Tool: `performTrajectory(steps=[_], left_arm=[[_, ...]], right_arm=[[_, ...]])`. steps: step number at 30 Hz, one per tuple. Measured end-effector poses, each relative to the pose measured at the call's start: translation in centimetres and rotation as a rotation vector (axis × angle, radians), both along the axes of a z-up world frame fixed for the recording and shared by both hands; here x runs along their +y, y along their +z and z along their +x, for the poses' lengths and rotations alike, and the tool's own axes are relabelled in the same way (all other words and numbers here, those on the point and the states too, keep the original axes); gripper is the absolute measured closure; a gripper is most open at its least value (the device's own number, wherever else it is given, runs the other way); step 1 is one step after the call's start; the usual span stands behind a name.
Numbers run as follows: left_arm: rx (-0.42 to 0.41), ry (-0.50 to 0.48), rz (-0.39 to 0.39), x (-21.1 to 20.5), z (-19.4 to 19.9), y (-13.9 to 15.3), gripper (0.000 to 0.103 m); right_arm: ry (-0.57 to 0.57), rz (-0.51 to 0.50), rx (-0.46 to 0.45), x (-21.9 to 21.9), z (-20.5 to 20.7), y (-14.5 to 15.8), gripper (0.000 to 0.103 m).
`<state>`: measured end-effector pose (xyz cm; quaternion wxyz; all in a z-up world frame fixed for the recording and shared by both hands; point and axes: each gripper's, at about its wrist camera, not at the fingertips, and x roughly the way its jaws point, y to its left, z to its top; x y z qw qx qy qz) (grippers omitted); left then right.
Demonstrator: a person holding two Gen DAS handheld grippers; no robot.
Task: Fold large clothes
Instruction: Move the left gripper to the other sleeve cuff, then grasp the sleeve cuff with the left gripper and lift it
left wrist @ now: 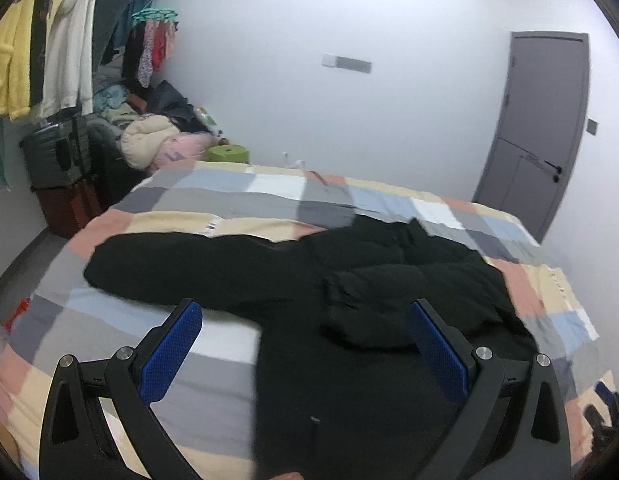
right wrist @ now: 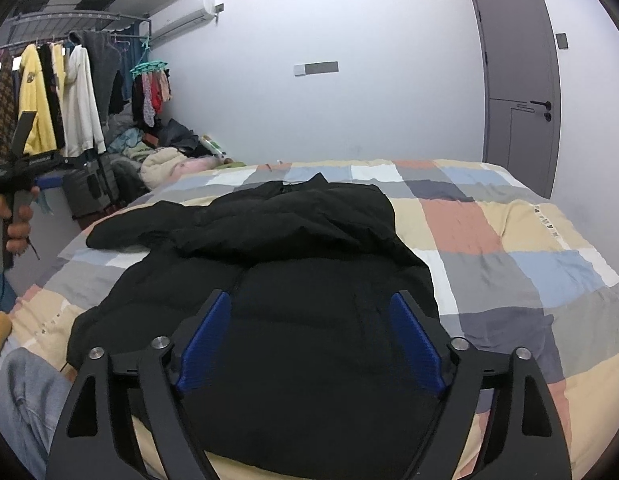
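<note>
A large black padded jacket (left wrist: pixel 349 300) lies spread on the checked bedspread (left wrist: pixel 229 204), one sleeve stretched out to the left and the other folded over its body. My left gripper (left wrist: pixel 305 312) is open and empty, held above the jacket's left side. In the right wrist view the jacket (right wrist: pixel 301 264) fills the near middle of the bed (right wrist: pixel 509 240). My right gripper (right wrist: pixel 311 300) is open and empty above the jacket's lower body. The left gripper (right wrist: pixel 17 168) shows at the far left, held in a hand.
A clothes rack with hanging garments (right wrist: pixel 57 100) and a pile of clothes (right wrist: pixel 165 160) stand left of the bed. A grey door (right wrist: pixel 517 92) is at the back right. A dark suitcase (left wrist: pixel 53 156) stands by the rack.
</note>
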<state>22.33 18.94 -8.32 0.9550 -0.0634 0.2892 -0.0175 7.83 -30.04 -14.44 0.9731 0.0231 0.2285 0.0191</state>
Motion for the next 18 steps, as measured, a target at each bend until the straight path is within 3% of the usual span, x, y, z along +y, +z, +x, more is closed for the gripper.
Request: performTrajectory(steps=[5, 8, 16, 18], left_arm=[[0.042, 0.035, -0.036, 5.9, 4.1, -1.4, 0.0], [0.041, 0.058, -0.022, 8.6, 5.6, -2.9, 0.0], [0.114, 0.156, -0.212, 19.2, 10.3, -9.3, 0.0], [0.137, 0.201, -0.291, 22.4, 11.6, -11.6, 0.0]], right_arm=[[-0.024, -0.006, 0.011, 0.4, 0.5, -0.3, 0.0], [-0.02, 0.025, 0.03, 0.6, 1.0, -0.7, 0.0], [-0.051, -0.008, 0.077, 2.0, 3.1, -1.8, 0.0], [-0.064, -0.007, 0.093, 2.4, 3.7, -2.0, 0.0]])
